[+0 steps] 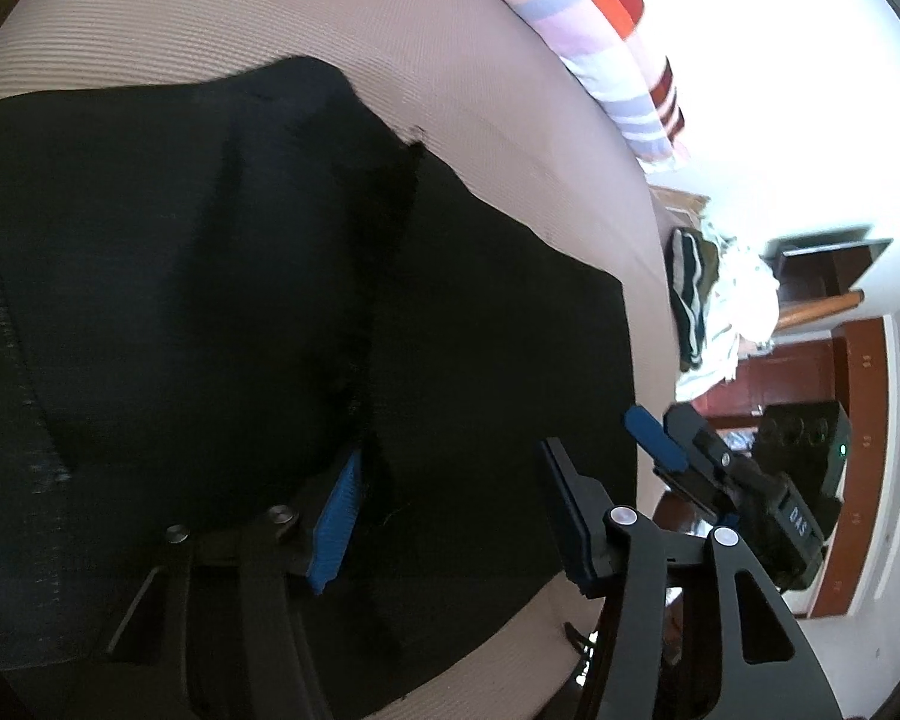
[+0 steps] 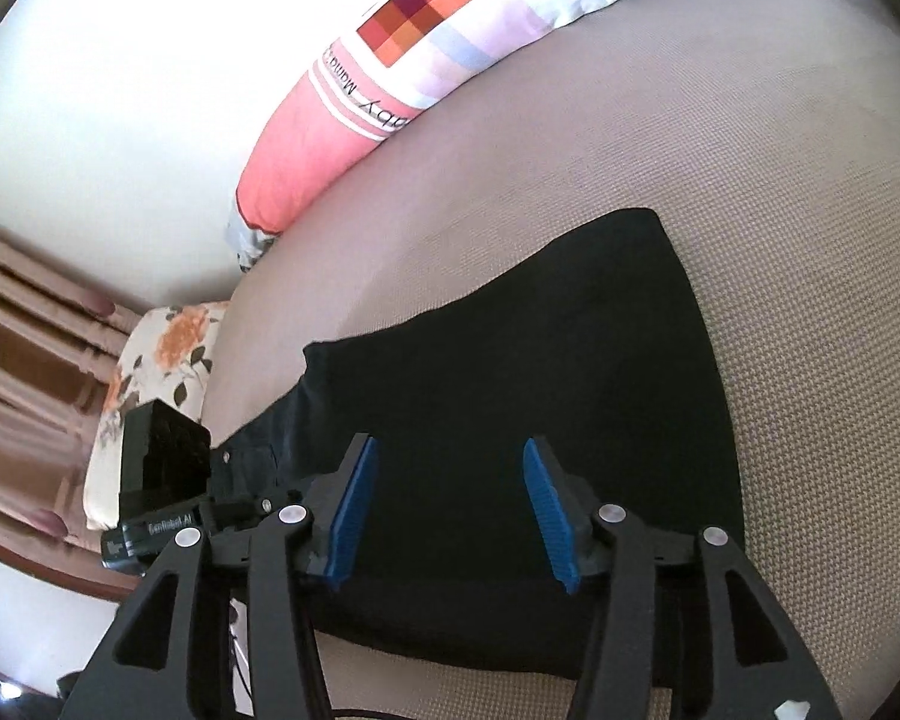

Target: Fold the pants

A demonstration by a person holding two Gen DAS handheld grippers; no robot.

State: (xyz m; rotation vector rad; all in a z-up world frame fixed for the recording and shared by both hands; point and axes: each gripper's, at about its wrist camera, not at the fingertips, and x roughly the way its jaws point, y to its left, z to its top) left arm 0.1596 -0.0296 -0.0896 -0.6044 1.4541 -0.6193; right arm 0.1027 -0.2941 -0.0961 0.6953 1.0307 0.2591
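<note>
A bed with a beige woven cover [image 2: 750, 150] fills both views, with a striped pillow [image 2: 426, 42] along its far side and a bright wall behind.

The right tool [image 2: 453, 507] hangs over the black pants [image 2: 510, 360], its jaws about half apart; the blue pads [image 2: 354, 510] have dark cloth under and between them, but they do not press on it. The left tool [image 1: 456, 525] is also about half open, with nothing clamped – its left pad lies against a ridge of the cloth, and whether it touches I cannot tell. Beyond its right finger the right tool shows at the edge of the bed.

The pants [image 1: 210, 270] lie in front of both tools, already doubled, one layer edge running across the top. Further away, a pile of clothes [image 1: 714, 306] sits near the bed edge.

The risk, I think, is a thin grip – if a tool closes on the top layer only, the fold will come apart when lifted. Black cloth hides its edges, so a tool may miss the corner.
</note>
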